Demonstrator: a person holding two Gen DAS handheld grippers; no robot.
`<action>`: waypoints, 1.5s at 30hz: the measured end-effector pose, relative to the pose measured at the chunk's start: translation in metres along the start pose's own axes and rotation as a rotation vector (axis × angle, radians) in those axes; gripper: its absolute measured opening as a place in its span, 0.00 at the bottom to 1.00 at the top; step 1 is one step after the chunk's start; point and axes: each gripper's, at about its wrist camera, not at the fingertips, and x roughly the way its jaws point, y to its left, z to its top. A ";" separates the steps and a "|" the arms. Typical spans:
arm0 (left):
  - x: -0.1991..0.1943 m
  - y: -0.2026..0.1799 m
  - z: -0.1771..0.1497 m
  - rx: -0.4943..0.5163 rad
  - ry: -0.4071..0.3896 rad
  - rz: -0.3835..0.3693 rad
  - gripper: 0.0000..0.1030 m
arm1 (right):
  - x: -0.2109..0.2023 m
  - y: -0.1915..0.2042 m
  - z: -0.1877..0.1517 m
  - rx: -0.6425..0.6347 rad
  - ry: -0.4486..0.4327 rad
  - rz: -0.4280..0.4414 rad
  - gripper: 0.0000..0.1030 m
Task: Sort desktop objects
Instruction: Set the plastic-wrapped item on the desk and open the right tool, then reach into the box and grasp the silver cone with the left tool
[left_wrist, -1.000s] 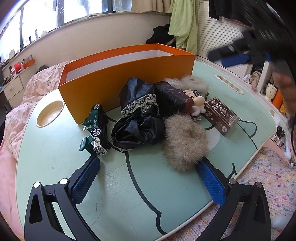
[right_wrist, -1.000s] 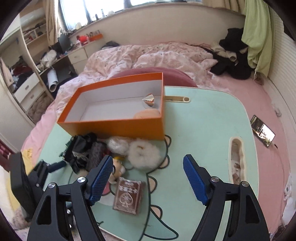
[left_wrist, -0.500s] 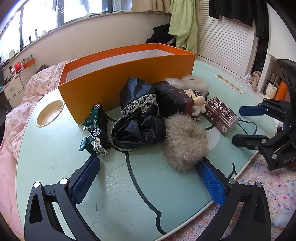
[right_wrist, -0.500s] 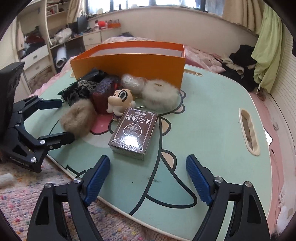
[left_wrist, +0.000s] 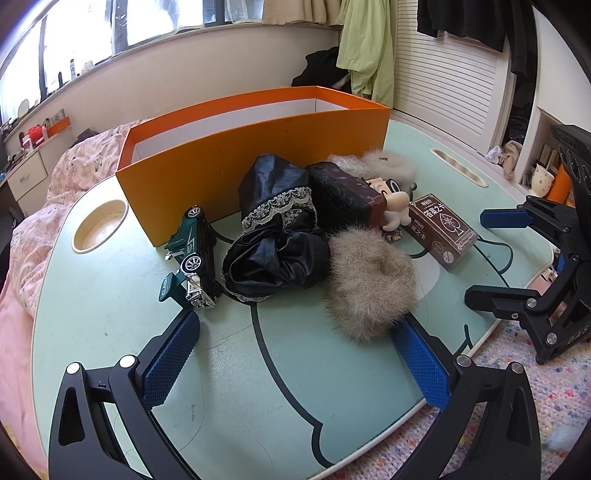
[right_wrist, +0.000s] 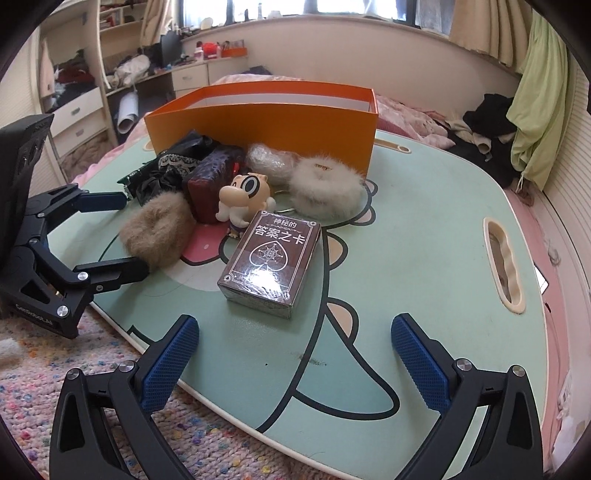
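On the mint table (left_wrist: 110, 306) a pile lies in front of the orange box (left_wrist: 258, 147): a green toy car (left_wrist: 192, 258), black lace cloth (left_wrist: 277, 236), a dark red case (left_wrist: 347, 192), a tan fur ball (left_wrist: 369, 284), a cartoon figure (right_wrist: 243, 199), a white fur ring (right_wrist: 325, 184) and a brown card box (right_wrist: 273, 258). My left gripper (left_wrist: 295, 332) stands open, and the fur ball lies by its right fingertip without being pressed. My right gripper (right_wrist: 295, 328) is opening at the table's near edge, the card box just ahead, nothing between the pads.
A clear-wrapped bundle (right_wrist: 269, 162) leans against the orange box. The table has a round cup recess (left_wrist: 99, 225) and a slot handle (right_wrist: 502, 266). A speckled rug (right_wrist: 48, 369) lies below the edge. A pink bed (left_wrist: 37, 206) and drawers are behind.
My right gripper has come down from high above the table to its near edge, and its jaws have spread wider. The left gripper and the pile have stayed still.
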 end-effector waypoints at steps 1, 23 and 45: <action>0.000 -0.001 0.000 0.000 0.001 0.000 1.00 | 0.000 0.000 0.000 0.000 0.000 0.000 1.00; -0.017 0.038 0.169 -0.142 -0.019 -0.112 1.00 | -0.001 0.006 0.001 0.002 -0.006 0.001 1.00; 0.145 0.015 0.209 -0.275 0.355 -0.189 0.30 | -0.004 0.001 0.000 0.012 -0.020 0.000 1.00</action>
